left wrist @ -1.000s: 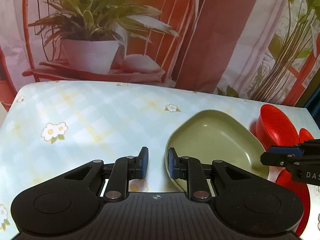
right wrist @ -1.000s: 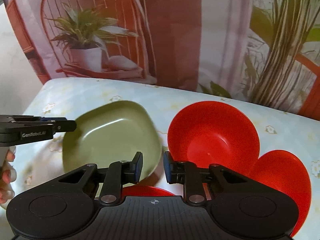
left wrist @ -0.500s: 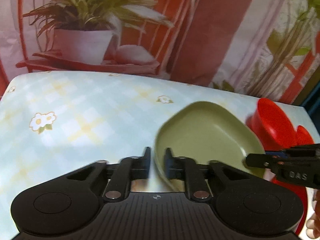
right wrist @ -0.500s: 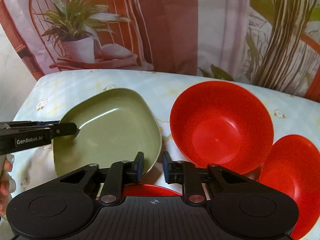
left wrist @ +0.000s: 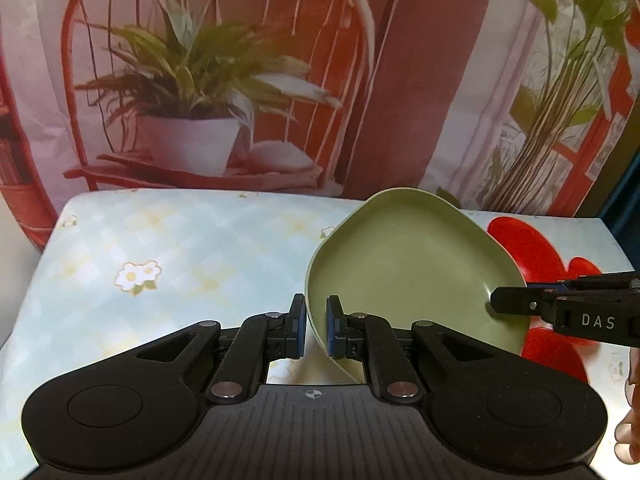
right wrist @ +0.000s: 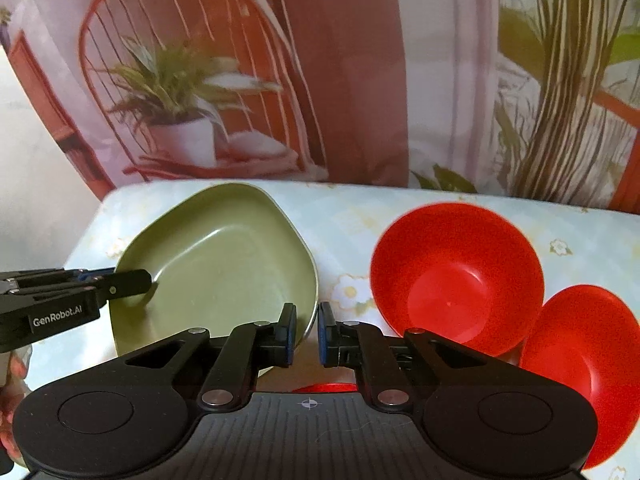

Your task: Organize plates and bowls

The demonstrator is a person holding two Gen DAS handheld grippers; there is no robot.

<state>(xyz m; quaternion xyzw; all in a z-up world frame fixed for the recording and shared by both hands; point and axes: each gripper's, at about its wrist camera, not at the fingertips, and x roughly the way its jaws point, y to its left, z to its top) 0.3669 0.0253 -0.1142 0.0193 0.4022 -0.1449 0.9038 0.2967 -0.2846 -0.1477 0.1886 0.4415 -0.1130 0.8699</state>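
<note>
A green rounded plate is held off the table by both grippers. My left gripper is shut on its near left rim. My right gripper is shut on its right rim; the plate also shows in the right wrist view. Each gripper's fingers show in the other's view, the right gripper at the plate's right edge and the left gripper at its left edge. Two red bowls sit on the table to the right. A third red piece lies under the right gripper, mostly hidden.
The table has a pale blue checked cloth with flower prints. A printed backdrop of a chair and plants hangs behind its far edge. Red dishes show past the plate in the left wrist view.
Both grippers have closed on the green plate's opposite rims and lifted it off the table. The plate now tilts and sits higher in both views.
</note>
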